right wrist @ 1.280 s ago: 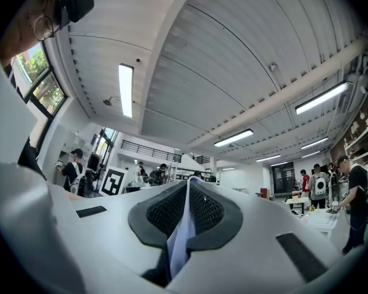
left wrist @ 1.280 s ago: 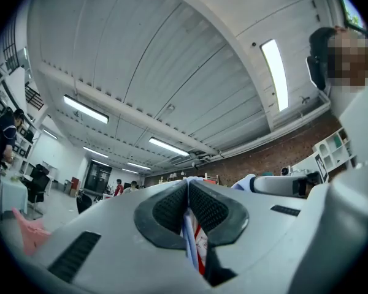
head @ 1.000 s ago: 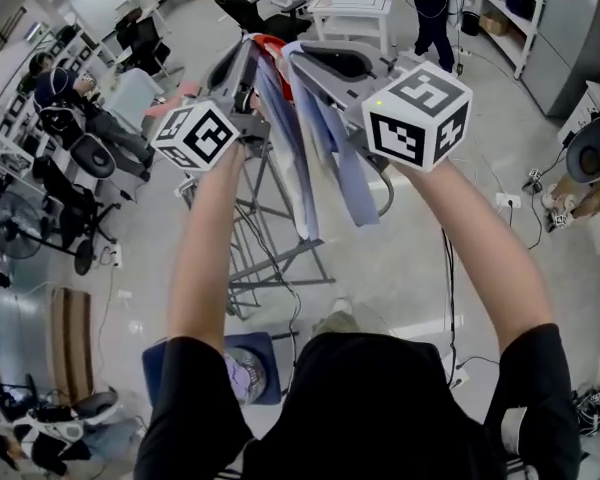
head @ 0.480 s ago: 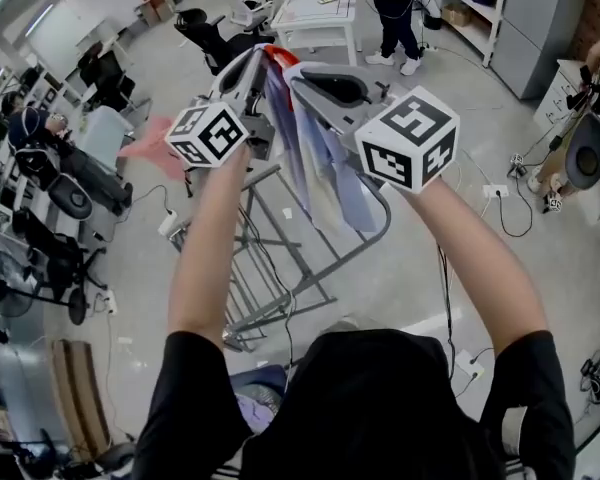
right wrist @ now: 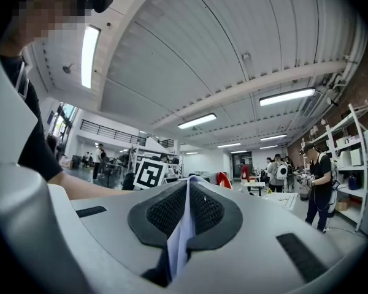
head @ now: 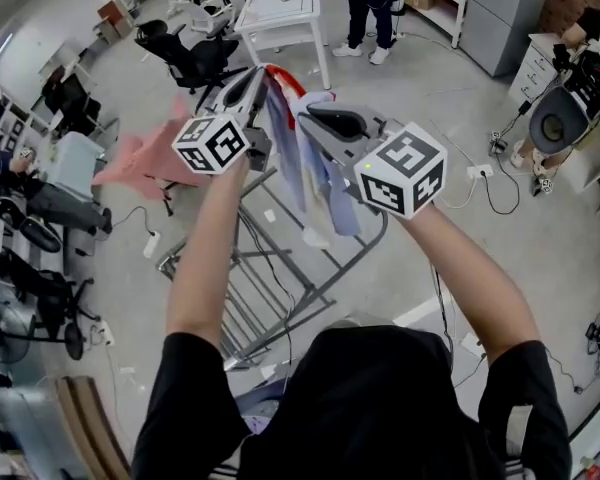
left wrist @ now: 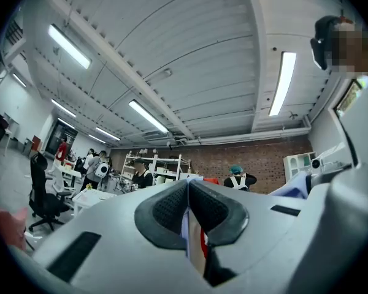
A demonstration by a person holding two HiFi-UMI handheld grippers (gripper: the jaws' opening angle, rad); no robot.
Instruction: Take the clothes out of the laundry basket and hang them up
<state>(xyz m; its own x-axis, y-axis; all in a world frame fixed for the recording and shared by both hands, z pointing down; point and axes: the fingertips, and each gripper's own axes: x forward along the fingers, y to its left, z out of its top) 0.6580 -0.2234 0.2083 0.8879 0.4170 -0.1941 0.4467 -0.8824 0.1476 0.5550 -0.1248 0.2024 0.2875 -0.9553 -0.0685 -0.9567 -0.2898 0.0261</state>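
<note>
Grey concrete floor spreads under a busy workshop, with a white square desk (head: 280, 8) and a black office chair (head: 195, 58) beyond the fingers and people standing further off; both arms reach forward with the two tools side by side. The left gripper (left wrist: 188, 187) has its dark ribbed fingers (left wrist: 165, 210) pressed together on a thin fold of white cloth with a red edge; the right gripper (right wrist: 187, 187) has its fingers (right wrist: 165, 210) likewise pressed together, pinching a pale blue-white fold. Both folds belong to one garment, a pale blue and white piece of clothing with a red part at the top (head: 315, 173); it hangs down in loose strips from the two sets of fingers, bunched between them. Below the fingers and the hanging cloth stands a grey metal folding drying rack (head: 375, 238); whether the cloth touches its bars I cannot tell. A pink cloth (head: 145, 158) lies to the left of the left fingers, lower down.
</note>
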